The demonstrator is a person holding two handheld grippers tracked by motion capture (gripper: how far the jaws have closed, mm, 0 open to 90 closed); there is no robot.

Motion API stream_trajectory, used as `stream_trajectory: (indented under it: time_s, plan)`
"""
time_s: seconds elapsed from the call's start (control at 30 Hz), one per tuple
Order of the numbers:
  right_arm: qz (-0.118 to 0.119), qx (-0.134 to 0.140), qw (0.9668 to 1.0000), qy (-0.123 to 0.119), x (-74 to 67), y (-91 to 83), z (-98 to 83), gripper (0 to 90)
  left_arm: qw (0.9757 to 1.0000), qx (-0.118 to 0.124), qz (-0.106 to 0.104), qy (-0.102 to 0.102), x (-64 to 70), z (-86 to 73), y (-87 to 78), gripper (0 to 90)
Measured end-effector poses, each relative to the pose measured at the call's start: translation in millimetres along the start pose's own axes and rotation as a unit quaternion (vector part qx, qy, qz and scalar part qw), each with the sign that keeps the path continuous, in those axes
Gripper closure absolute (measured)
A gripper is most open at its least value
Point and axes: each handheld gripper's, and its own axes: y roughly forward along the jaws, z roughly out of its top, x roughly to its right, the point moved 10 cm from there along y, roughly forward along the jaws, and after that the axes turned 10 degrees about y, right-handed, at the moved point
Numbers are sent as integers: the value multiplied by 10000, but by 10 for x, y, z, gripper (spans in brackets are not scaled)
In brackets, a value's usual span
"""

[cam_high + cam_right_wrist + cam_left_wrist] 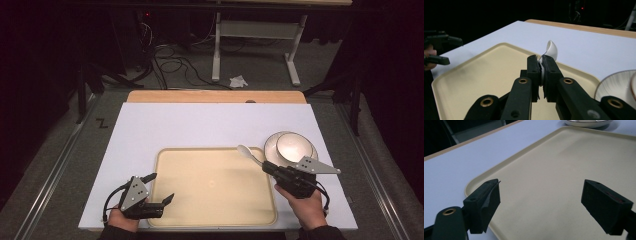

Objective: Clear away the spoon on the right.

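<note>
We hold a white spoon [551, 48] by its handle in the right hand-held gripper [270, 168], jaws pinched tight on it, so the bowl juts forward over the far right corner of the beige tray [170, 210]; we judge this keeps it level for setting down. The plate [290, 146] sits on the counter [200, 122] just beyond. Our left hand-held gripper [160, 187] waits at the tray's near left edge, jaws spread and empty, forearm low.

Grey carpet floor [60, 165], dark surroundings. White table frame [255, 35] at 12 o'clock; black cables [175, 65] at 11 o'clock. Crumpled paper [238, 80] beside frame.
</note>
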Motion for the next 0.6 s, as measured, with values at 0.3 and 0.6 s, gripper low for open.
stream_trajectory:
  time_s: [0.3,0.6]
  plan:
    - [366,-206,9991,96,-121,196,-197,871,10000,20,2,5,1,11,11,160]
    - [389,-452,9982,-27,-168,283,-401,870,10000,36,12,21,0,17,-1,159]
